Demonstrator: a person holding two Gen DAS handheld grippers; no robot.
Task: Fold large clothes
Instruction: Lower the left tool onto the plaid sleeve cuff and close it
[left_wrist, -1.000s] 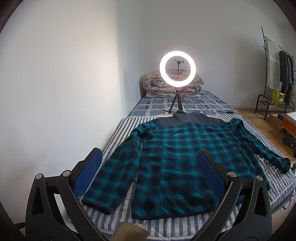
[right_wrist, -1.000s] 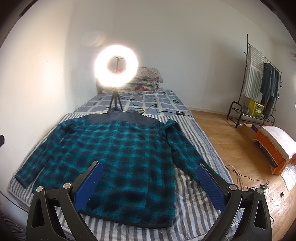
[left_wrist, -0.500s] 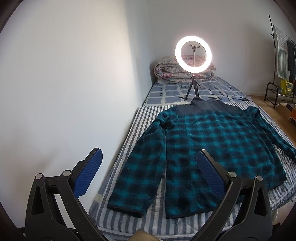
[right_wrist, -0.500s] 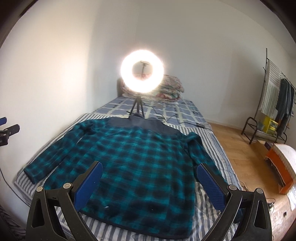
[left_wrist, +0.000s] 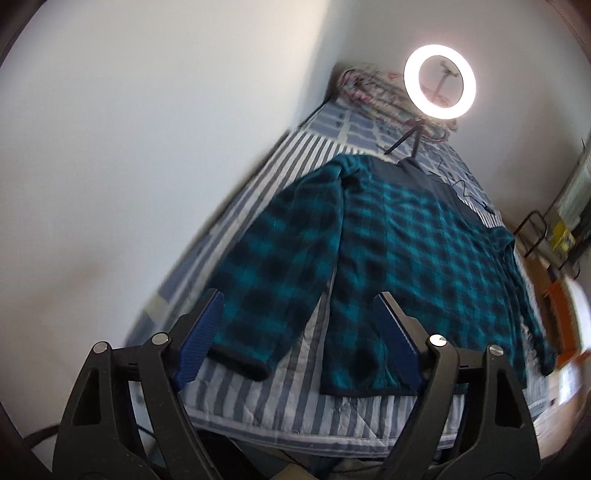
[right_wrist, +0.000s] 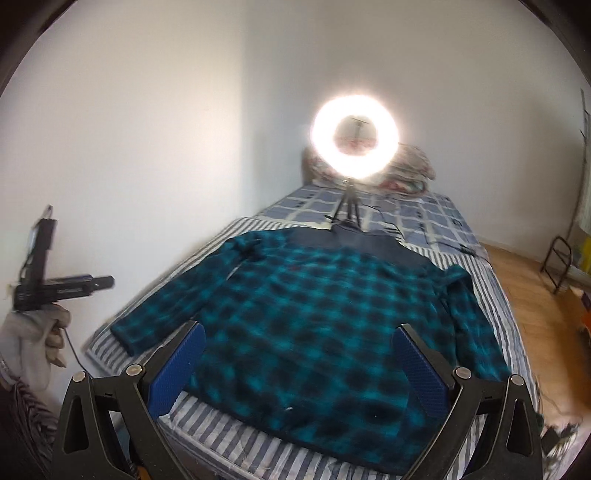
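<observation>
White walls close in a narrow bedroom, and a bed with a blue-and-white striped quilt (left_wrist: 258, 398) fills the floor in front of me.

From my left wrist, the teal-and-black checked fleece shirt (left_wrist: 417, 266) lies spread flat on that quilt, collar toward the far end where a glowing ring light on a small black tripod (left_wrist: 439, 86) stands before a rolled floral blanket (left_wrist: 365, 92). The shirt's near sleeve (left_wrist: 273, 277) runs down toward me, its dark cuff lying between my fingers in the picture. My left gripper (left_wrist: 299, 341) has just been closing a little, yet its blue pads are well apart and, as far as I can judge, above the cloth and gripping nothing.

From my right wrist, the same shirt (right_wrist: 332, 317) covers the middle of the quilt (right_wrist: 236, 435), hem nearest me, the other sleeve (right_wrist: 476, 325) trailing along the bed's edge by the wooden floor (right_wrist: 535, 295). My right gripper (right_wrist: 299, 369) stands wide open over the hem, empty. My left hand (right_wrist: 37, 332), in a pale glove, shows at the picture's left with its tool.

I judge the fleece soft, limp and fairly light, with nap that the ribbed pads should bite well. It will sag and drag, so I would pinch the cuff or the hem corner, not mid-panel.
</observation>
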